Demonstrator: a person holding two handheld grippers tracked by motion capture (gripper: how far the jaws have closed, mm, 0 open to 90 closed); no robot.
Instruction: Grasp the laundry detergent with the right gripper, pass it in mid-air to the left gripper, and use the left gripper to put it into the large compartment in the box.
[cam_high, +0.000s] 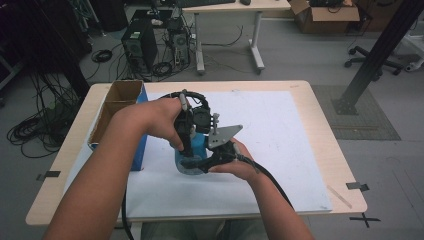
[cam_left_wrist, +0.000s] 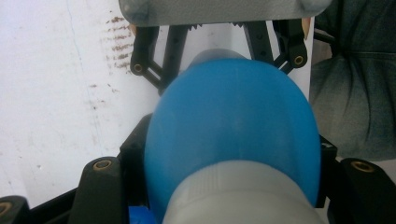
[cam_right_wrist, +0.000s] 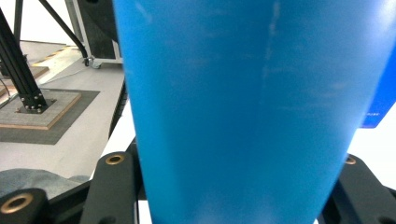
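Observation:
A blue bottle (cam_high: 201, 144) with a pale grey cap (cam_left_wrist: 243, 196) stands on the white sheet at the table's middle. My left gripper (cam_high: 189, 147) comes down on it from above; in the left gripper view its black jaws press against both sides of the bottle (cam_left_wrist: 233, 126) near the cap. My right gripper (cam_high: 194, 164) reaches in from the right, low on the bottle, under its grey plate (cam_high: 223, 134). In the right gripper view the blue body (cam_right_wrist: 247, 107) sits tight between the two jaws. The bottle's base is hidden.
An open cardboard box (cam_high: 116, 106) with a blue side stands at the table's left, close to my left forearm. A white sheet (cam_high: 285, 140) covers most of the wooden table (cam_high: 332, 150). Computers, cables and a desk lie on the floor beyond.

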